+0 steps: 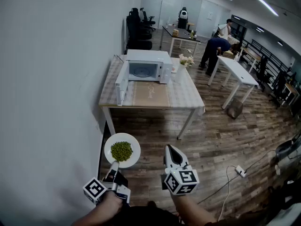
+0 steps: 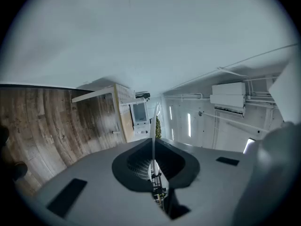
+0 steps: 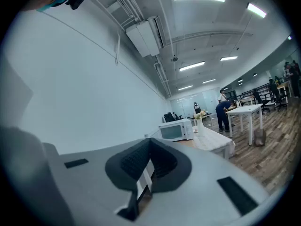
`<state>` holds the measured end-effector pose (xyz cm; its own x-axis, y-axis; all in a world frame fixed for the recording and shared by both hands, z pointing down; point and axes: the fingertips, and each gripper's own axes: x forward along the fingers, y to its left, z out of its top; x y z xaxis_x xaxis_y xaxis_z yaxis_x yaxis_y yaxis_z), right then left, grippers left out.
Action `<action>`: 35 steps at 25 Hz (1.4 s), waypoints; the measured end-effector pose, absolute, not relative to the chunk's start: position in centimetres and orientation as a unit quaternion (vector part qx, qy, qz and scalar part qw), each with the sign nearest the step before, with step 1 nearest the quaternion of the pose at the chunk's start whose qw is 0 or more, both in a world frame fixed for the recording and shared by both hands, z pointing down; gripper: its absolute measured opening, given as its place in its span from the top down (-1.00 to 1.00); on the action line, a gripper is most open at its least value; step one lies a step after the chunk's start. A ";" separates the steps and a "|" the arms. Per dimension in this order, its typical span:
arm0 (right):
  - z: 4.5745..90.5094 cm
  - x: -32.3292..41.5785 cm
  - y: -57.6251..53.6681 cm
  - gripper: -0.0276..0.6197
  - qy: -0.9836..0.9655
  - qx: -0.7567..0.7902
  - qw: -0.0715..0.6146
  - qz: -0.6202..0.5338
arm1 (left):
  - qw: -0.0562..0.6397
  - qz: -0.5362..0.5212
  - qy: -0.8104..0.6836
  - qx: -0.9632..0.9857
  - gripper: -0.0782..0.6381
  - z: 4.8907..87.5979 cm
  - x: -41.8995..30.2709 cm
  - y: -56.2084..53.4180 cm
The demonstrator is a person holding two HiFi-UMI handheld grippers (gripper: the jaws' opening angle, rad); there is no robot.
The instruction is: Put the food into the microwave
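Observation:
A white plate with a heap of green food is held by its near rim in my left gripper, low at the left over the wooden floor. From the left gripper view the plate shows edge-on between the shut jaws of that gripper. My right gripper is beside it, shut and empty; its pads meet. The white microwave stands on the table ahead, its door swung open to the left. The microwave also appears far off in the right gripper view.
A vase of flowers stands right of the microwave. A white wall runs along the left. People work at white tables at the back right. A power strip and cable lie on the floor at right.

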<state>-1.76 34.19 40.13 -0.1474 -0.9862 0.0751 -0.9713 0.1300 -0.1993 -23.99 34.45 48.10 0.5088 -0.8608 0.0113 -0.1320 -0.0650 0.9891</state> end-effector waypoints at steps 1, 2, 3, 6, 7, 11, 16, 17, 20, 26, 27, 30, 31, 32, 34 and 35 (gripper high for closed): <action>40.0 -1.8 34.3 0.89 0.751 -0.652 0.037 -0.100 | 0.570 -0.320 -0.379 0.655 0.73 48.1 -24.0 34.6; 40.0 -1.8 34.4 0.89 0.750 -0.652 0.038 -0.101 | 0.571 -0.320 -0.379 0.654 0.73 48.1 -24.1 34.7; 40.0 -1.8 34.5 0.89 0.750 -0.653 0.037 -0.102 | 0.572 -0.320 -0.379 0.654 0.73 48.1 -24.1 34.7; 40.1 -1.8 34.6 0.89 0.747 -0.656 0.035 -0.106 | 0.572 -0.319 -0.378 0.654 0.73 48.1 -24.2 34.8; 40.1 -1.8 34.7 0.89 0.746 -0.657 0.035 -0.106 | 0.574 -0.318 -0.378 0.653 0.73 48.2 -24.2 34.8; 39.8 -2.0 34.8 0.89 0.747 -0.655 0.039 -0.104 | 0.578 -0.318 -0.375 0.651 0.73 48.3 -24.2 34.9; 39.3 -2.3 34.9 0.89 0.749 -0.651 0.064 -0.107 | 0.581 -0.316 -0.370 0.652 0.73 48.3 -24.4 34.7; 39.3 -2.4 35.0 0.89 0.750 -0.650 0.065 -0.108 | 0.581 -0.316 -0.369 0.653 0.73 48.2 -24.5 34.7; 39.4 -2.8 34.8 0.89 0.749 -0.651 0.062 -0.108 | 0.580 -0.317 -0.365 0.655 0.73 48.0 -24.9 34.2; 39.5 -4.1 34.3 0.89 0.741 -0.661 0.057 -0.102 | 0.581 -0.310 -0.354 0.663 0.73 47.7 -25.8 32.9; 39.3 -4.4 34.3 0.89 0.741 -0.662 0.058 -0.098 | 0.581 -0.309 -0.350 0.667 0.73 47.6 -25.9 32.7; 39.0 -5.7 34.1 0.89 0.746 -0.658 0.060 -0.082 | 0.584 -0.301 -0.339 0.674 0.73 47.6 -26.5 32.6; 39.1 -6.1 34.1 0.89 0.747 -0.658 0.059 -0.079 | 0.585 -0.298 -0.337 0.675 0.73 47.8 -26.8 32.6; 39.2 -6.3 34.1 0.89 0.745 -0.660 0.058 -0.078 | 0.585 -0.296 -0.336 0.676 0.73 47.9 -27.0 32.6; 39.3 -6.4 34.0 0.89 0.739 -0.666 0.054 -0.078 | 0.587 -0.295 -0.332 0.677 0.73 47.9 -27.2 32.4; 39.3 -6.4 33.9 0.89 0.739 -0.667 0.051 -0.080 | 0.588 -0.295 -0.329 0.677 0.73 47.9 -27.3 32.3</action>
<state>-6.43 33.88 39.34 -0.1046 -0.9940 0.0305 -0.9777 0.0972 -0.1860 -27.25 32.34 47.93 0.6086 -0.7934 -0.0126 -0.0987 -0.0915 0.9909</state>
